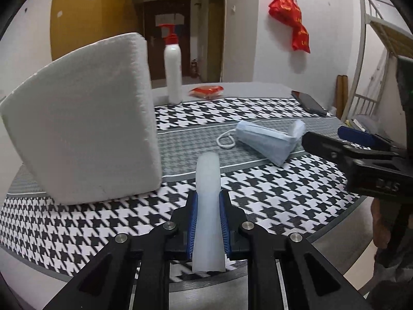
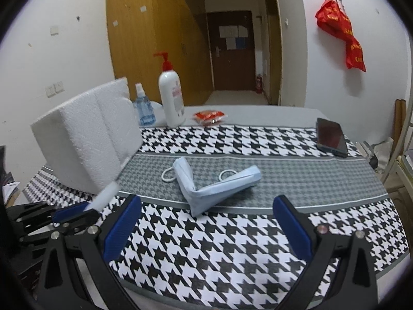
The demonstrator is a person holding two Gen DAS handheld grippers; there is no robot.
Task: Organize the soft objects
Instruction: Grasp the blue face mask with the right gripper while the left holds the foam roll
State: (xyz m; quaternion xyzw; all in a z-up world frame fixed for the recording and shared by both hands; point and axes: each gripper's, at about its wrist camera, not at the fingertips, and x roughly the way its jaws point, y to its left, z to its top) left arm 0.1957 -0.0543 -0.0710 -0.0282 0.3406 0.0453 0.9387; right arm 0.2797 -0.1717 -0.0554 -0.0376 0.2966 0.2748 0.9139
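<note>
My left gripper [image 1: 208,196] is shut on a pale translucent soft strip [image 1: 207,206] that sticks out ahead above the houndstooth cloth; it also shows in the right wrist view [image 2: 104,197]. A folded light-blue face mask [image 1: 268,139] with white ear loops lies on the grey band of the cloth, ahead and right; in the right wrist view the mask [image 2: 214,186] lies just ahead of my right gripper [image 2: 206,204], which is open and empty. The right gripper also shows at the right edge of the left wrist view [image 1: 335,142].
A big white foam block [image 1: 82,118] stands on the left of the table [image 2: 258,113]. At the back are a white pump bottle [image 2: 171,95], a small blue spray bottle [image 2: 144,108] and a red packet [image 2: 209,116]. A black phone [image 2: 331,137] lies far right.
</note>
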